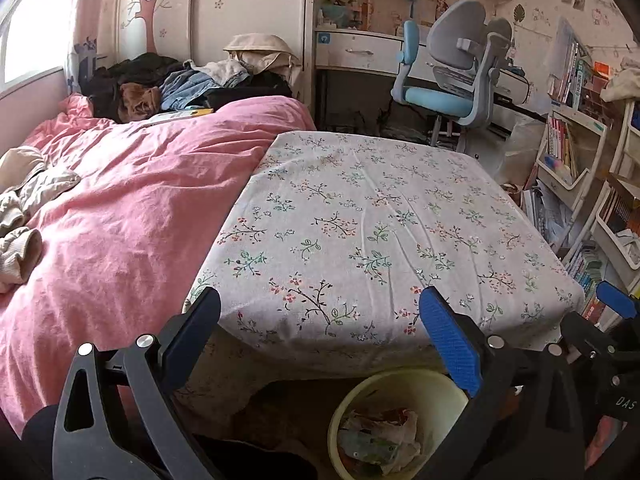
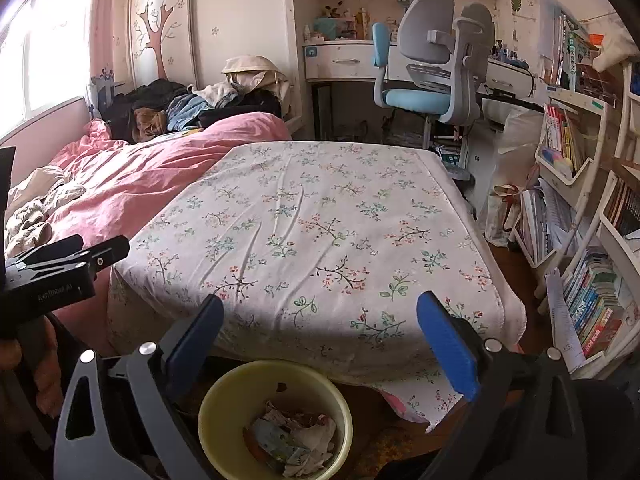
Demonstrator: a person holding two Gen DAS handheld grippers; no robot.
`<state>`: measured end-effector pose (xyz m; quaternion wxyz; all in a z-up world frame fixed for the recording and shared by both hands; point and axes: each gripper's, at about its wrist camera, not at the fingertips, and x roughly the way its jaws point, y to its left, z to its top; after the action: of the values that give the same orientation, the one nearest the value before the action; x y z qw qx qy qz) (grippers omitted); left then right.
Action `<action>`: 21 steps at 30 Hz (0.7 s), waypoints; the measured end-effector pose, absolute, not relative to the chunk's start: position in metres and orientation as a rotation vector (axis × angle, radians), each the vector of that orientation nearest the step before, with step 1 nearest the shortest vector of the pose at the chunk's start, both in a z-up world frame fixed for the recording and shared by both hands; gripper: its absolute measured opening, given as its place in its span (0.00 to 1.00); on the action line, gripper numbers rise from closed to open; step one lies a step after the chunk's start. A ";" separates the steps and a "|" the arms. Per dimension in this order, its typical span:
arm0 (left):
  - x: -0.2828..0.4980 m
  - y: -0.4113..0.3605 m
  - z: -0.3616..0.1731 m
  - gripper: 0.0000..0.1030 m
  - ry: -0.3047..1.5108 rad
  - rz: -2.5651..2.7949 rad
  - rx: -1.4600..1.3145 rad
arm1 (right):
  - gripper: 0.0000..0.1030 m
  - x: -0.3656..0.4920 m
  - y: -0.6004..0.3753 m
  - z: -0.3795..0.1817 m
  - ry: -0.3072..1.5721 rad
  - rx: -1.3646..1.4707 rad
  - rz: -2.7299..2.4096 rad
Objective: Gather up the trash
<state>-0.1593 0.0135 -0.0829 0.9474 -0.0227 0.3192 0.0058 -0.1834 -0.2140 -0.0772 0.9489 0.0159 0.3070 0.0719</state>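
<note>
Left tool [image 1: 320, 320] spread wide, nothing between its blue pads; right tool [image 2: 320, 320] likewise wide and empty. Both held low at the near edge of the bench [image 2: 320, 220], angled forward over it. Directly below, on the floor — a pale yellow bin [image 2: 276, 416] with crumpled paper and wrappers [image 2: 292, 440] already lying in its bottom, about a quarter full. In the left wrist view the same bin [image 1: 400, 420] partly hidden behind the right-hand pad.

Judged from this: between pickups, or near the end of collecting, since no loose trash shows on the floral cloth. Next move probably a search outward for a remaining scrap, then a reach with the jaws kept wide and a return over the bin's mouth.

Bench top flat, covered in a lightly creased flowered cloth. To the left, touching it, a bed with a pink duvet [image 2: 132, 176] and a heap of clothes [image 2: 192, 108] at the far end. Beyond — a blue-and-grey desk chair [image 2: 428, 60] at a white desk; crowded bookshelves [image 2: 592, 240] along the right.
</note>
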 end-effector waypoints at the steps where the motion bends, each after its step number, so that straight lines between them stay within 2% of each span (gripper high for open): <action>1: -0.159 0.014 -0.083 0.93 0.649 0.014 -0.045 | 0.91 -0.184 -0.214 -0.077 0.624 0.034 0.144; 21: -0.160 0.019 -0.082 0.93 0.635 0.052 -0.058 | 0.92 -0.187 -0.214 -0.078 0.626 0.023 0.130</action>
<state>-0.1596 0.0193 -0.0817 0.9493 -0.0283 0.3120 0.0254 -0.1873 -0.2142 -0.0777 0.9492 0.0111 0.3079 0.0638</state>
